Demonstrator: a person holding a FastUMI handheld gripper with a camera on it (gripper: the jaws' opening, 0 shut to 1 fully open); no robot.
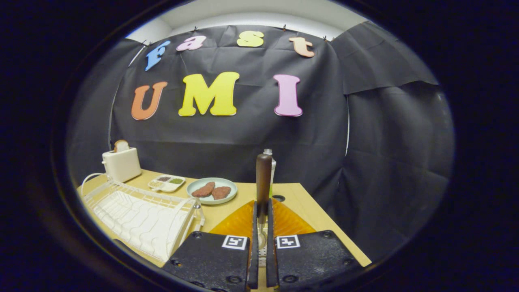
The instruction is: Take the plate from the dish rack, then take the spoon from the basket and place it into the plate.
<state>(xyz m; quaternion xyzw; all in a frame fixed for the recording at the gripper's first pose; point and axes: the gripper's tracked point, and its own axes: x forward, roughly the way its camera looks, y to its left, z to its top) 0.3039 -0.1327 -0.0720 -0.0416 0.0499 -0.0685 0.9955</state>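
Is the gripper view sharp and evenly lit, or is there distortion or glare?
Gripper view: strong fisheye bending, the table edges curve; the near fingers, closed on the spoon handle, look soft; the orange plate beneath glows from the overhead light; the dish rack is bright, not washed out.

Black cloth (243,138) hangs creased behind a pale wooden worktop (302,198) and past its right edge, under a white ceiling (251,12).

No readable text; seemingly just coded tags (234,242) on gripper (262,206) tight on spoon (263,174)
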